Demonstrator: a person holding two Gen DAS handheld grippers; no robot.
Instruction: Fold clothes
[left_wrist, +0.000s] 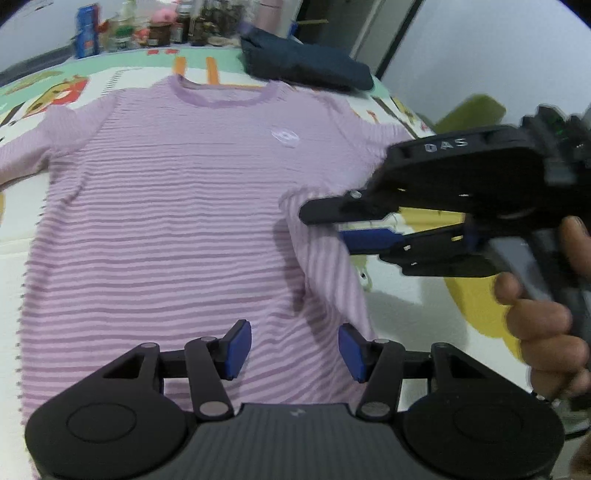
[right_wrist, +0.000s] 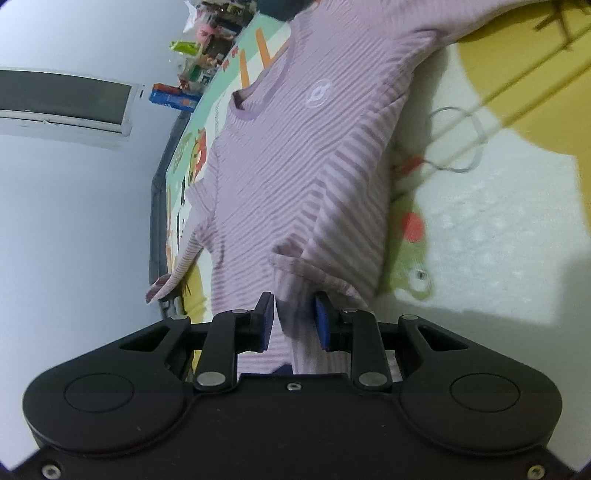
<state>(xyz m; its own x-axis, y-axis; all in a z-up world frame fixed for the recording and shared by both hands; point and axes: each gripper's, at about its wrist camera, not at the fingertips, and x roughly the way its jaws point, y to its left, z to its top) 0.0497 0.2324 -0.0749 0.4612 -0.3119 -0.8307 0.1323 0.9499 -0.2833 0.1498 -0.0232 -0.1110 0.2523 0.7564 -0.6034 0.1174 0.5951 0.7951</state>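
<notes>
A lilac striped T-shirt (left_wrist: 166, 221) lies flat, front up, on a cartoon-print mat (left_wrist: 66, 92), collar at the far side. My left gripper (left_wrist: 295, 347) hovers open over the shirt's lower part, with nothing between its blue pads. My right gripper (left_wrist: 325, 227) reaches in from the right, held by a person's hand (left_wrist: 543, 325). It is shut on the shirt's right sleeve (left_wrist: 325, 266), which is lifted and folded inward over the body. In the right wrist view the sleeve (right_wrist: 295, 269) bunches between the pads of the right gripper (right_wrist: 293, 314), with the shirt (right_wrist: 295, 147) beyond.
A folded dark blue garment (left_wrist: 306, 62) lies past the collar. Bottles and jars (left_wrist: 147, 29) line the mat's far edge beside a blue box (right_wrist: 173, 98). A white cord (right_wrist: 458, 147) loops on the mat right of the shirt. An air conditioner (right_wrist: 66, 103) hangs on the wall.
</notes>
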